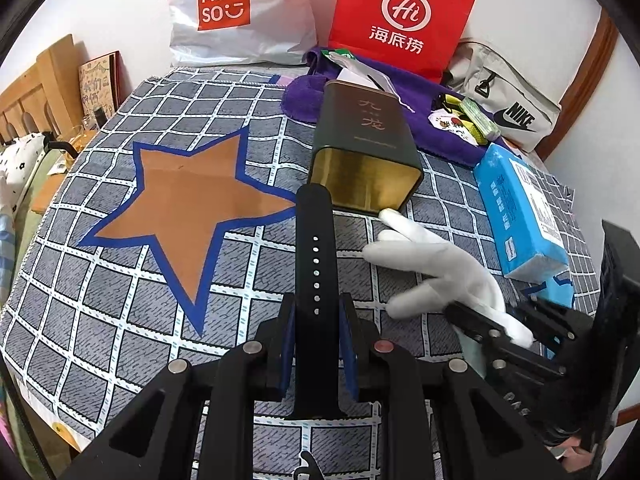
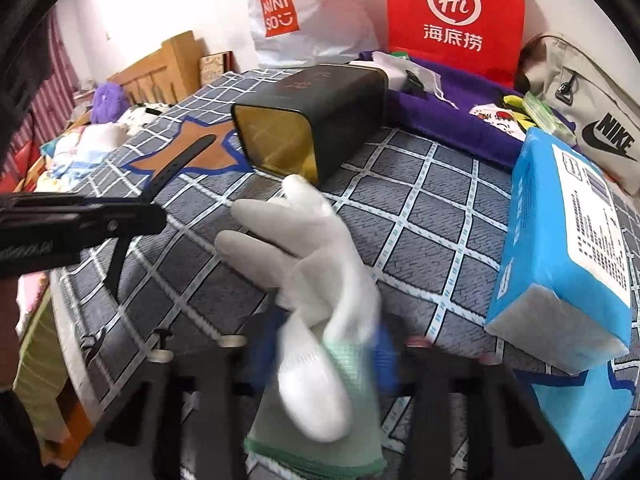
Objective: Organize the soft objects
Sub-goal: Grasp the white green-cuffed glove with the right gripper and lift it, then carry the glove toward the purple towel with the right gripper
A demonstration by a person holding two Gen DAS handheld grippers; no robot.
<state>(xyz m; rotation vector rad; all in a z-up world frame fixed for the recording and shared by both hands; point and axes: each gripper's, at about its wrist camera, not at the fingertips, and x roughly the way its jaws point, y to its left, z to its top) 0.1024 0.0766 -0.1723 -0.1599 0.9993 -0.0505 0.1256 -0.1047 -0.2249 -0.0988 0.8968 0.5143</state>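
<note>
My left gripper [image 1: 317, 320] is shut on a black watch strap [image 1: 315, 264] that points forward toward the open mouth of a dark tin [image 1: 366, 148] lying on its side. The strap also shows in the right wrist view [image 2: 180, 162]. My right gripper [image 2: 320, 344] is shut on a white glove [image 2: 312, 264] with a green cuff; its fingers reach toward the tin [image 2: 316, 116]. In the left wrist view the glove [image 1: 432, 264] and right gripper [image 1: 500, 336] sit to the right of my left gripper.
A blue tissue pack [image 1: 520, 208] lies at the right. A purple towel [image 1: 436, 120] with small packets lies behind the tin. A Miniso bag [image 1: 236, 12], red bag [image 1: 400, 16] and Nike pouch [image 1: 512, 112] line the back. The star-patterned cloth [image 1: 188, 200] covers the table.
</note>
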